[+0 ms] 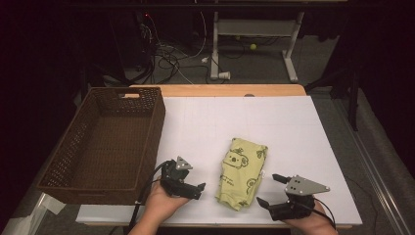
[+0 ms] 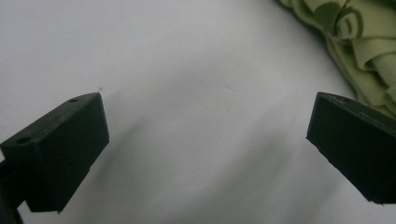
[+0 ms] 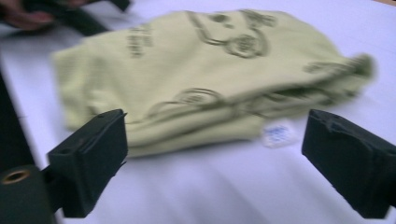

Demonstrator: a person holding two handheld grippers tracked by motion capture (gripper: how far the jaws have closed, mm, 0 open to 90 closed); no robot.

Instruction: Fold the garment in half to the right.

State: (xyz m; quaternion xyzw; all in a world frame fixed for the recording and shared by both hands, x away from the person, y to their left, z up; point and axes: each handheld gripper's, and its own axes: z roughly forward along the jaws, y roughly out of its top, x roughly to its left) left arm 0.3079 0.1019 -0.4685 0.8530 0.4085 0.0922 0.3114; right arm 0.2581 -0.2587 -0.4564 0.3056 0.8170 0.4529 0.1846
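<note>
High view: folded cloth (image 1: 242, 172) between open grippers.

One folded green cloth (image 1: 241, 173) lies on the counter (image 1: 293, 122), and one small white tag (image 3: 278, 134) sticks out from its edge. One brown wicker basket (image 1: 73, 147) sits at the left. Two tongs are in play, one left (image 1: 199, 189) and one right (image 1: 268, 189), each with two black jaws, and two hands hold them. On the floor beyond the counter I count one yellow ball (image 1: 253, 47) and one white table frame (image 1: 254, 29).
</note>
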